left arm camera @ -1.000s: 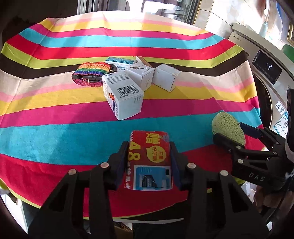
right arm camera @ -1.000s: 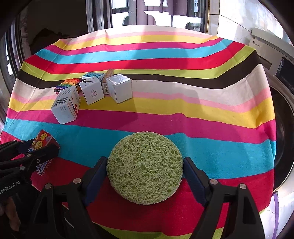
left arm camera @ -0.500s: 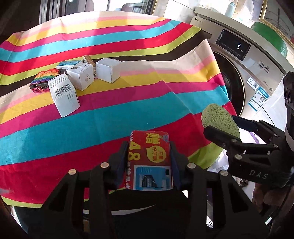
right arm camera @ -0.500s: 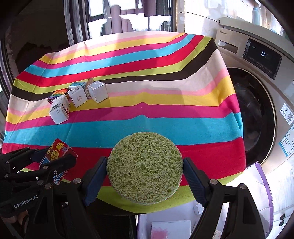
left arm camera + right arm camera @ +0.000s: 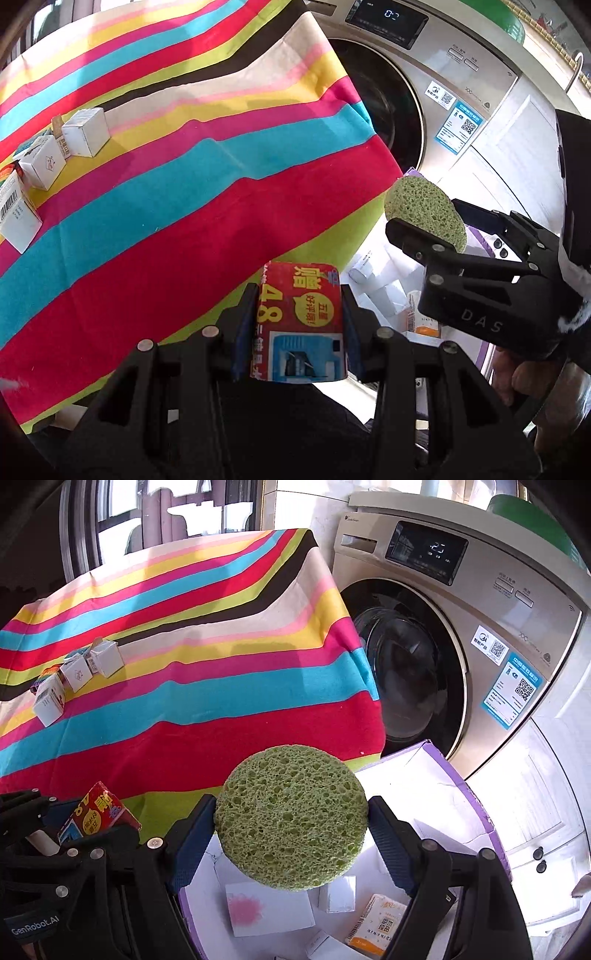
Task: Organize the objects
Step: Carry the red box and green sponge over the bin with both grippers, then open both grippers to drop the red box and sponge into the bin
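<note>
The left tongs (image 5: 300,325) gripped a red and yellow printed carton (image 5: 301,325) between blue pads, holding it in the air past the near edge of the counter (image 5: 184,206), which was draped in a bright striped cloth. The right tongs (image 5: 291,823) were closed on a round green sponge (image 5: 291,818), pinched edge to edge, hanging directly over an open purple-rimmed box (image 5: 465,786) on the floor beside a front-loading washing machine (image 5: 461,635). The box already held several small packets and cards.

The likeliest slip, judging from this: the carton sat beside the box and not above it (in the left view only floor and the box's near side showed beneath it), so letting go there could drop it outside. The sponge was light and springy and could bounce out or catch on a pad. With both tongs close together, they could knock one another over the box.

Four small white cartons (image 5: 107,659) and a rainbow-striped strap (image 5: 46,674) remained on the counter's far side, well apart from both tongs.
</note>
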The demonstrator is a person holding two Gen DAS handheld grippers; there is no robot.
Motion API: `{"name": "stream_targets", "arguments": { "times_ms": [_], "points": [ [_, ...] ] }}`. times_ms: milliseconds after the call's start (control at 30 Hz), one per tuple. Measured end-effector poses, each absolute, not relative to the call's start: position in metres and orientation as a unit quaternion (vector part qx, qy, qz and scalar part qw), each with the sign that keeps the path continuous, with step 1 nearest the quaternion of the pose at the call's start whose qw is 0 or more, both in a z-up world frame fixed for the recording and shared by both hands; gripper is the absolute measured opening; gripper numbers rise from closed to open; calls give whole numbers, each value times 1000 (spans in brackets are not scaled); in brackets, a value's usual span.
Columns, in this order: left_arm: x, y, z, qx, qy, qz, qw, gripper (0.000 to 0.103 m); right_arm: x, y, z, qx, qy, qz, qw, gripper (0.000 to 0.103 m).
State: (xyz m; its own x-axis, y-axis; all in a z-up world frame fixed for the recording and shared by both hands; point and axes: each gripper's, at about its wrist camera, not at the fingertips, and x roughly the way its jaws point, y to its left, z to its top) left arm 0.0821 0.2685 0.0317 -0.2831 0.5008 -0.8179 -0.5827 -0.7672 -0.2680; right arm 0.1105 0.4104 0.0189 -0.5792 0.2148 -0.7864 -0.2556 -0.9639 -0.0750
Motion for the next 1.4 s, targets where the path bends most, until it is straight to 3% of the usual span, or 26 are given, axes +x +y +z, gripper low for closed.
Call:
{"name": "stream_targets", "arguments": {
  "times_ms": [300,667,700,833,1400],
  "points": [
    [91,300,37,-503,89,778,365,47,127,434,22,-432,49,881,184,82],
    [97,326,25,-524,70,747,404,47,148,453,22,-422,56,873,237,82],
    [99,328,25,-522,73,745,409,49,150,455,21,-424,57,870,243,82],
    [106,332,24,-514,92,747,411,70,153,459,12,-437,54,861,255,83],
    [85,230,45,-464,26,834,298,77,127,403,16,-438,55,880,175,90]
  ]
}}
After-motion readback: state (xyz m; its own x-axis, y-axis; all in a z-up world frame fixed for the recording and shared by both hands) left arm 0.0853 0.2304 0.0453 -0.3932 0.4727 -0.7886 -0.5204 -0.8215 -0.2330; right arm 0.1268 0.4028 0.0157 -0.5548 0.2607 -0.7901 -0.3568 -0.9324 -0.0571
